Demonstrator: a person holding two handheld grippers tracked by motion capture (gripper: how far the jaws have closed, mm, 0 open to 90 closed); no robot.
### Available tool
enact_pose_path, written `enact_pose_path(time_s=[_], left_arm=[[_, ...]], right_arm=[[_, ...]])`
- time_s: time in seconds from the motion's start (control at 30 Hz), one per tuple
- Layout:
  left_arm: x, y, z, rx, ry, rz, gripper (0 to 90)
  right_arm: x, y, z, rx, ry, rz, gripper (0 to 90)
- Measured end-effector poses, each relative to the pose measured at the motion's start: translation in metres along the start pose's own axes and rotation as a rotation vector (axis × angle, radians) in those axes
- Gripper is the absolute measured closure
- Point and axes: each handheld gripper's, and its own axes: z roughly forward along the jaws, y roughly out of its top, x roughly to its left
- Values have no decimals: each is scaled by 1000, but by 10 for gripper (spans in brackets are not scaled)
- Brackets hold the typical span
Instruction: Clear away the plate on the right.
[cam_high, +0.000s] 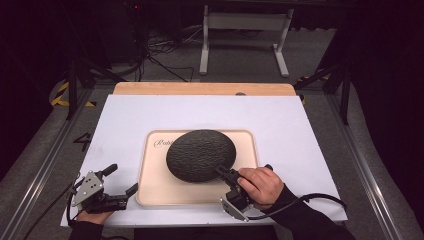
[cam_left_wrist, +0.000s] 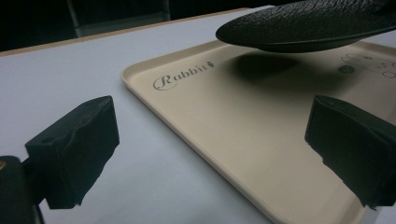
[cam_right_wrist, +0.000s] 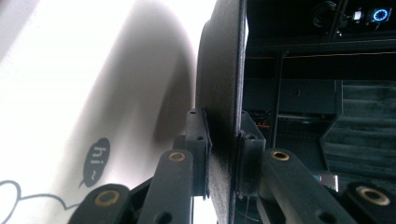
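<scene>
A round black textured plate (cam_high: 201, 154) hangs above a cream tray (cam_high: 155, 187) printed with "Rabbit". My right gripper (cam_high: 225, 174) is shut on the plate's near right rim, and the right gripper view has both jaws pinching the plate (cam_right_wrist: 222, 84) edge-on. The left gripper view has the plate (cam_left_wrist: 303, 25) lifted clear of the tray (cam_left_wrist: 243, 135), its shadow lying on the tray below. My left gripper (cam_high: 122, 180) rests open at the tray's near left corner, with nothing between its black pads (cam_left_wrist: 77, 149).
The tray lies on a white sheet (cam_high: 125, 115) that covers a wooden table (cam_high: 200, 88). Metal rails (cam_high: 45, 160) run along both sides of the table. Cables and a white desk frame (cam_high: 245, 40) stand on the floor behind.
</scene>
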Motion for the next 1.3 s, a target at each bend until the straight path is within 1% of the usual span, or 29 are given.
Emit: enact_pose_path(time_s=[0.23,0.63,0.8,1.03,1.1,1.17,1.2,1.3], left_arm=[[0,0,0,0,-1,1,37],[0,0,0,-2,-2,0,38],[0,0,0,1,-5,0,38],[0,0,0,-3,-3,0,38],[-1,0,0,-3,-2,1,38],[-1,0,0,-3,0,2,38],[-1,0,0,-3,-1,5,38],[-1,0,0,-3,-1,2,38]], right_arm=[[6,1,7,0,28,-5,801],[12,2,14,-1,48,2,793],[12,2,15,0,51,7,794],[15,2,15,0,69,-19,812],[17,1,15,13,75,-27,818],[18,1,15,10,78,-26,825],[19,1,15,12,87,-22,829],[20,1,14,16,98,-17,820]])
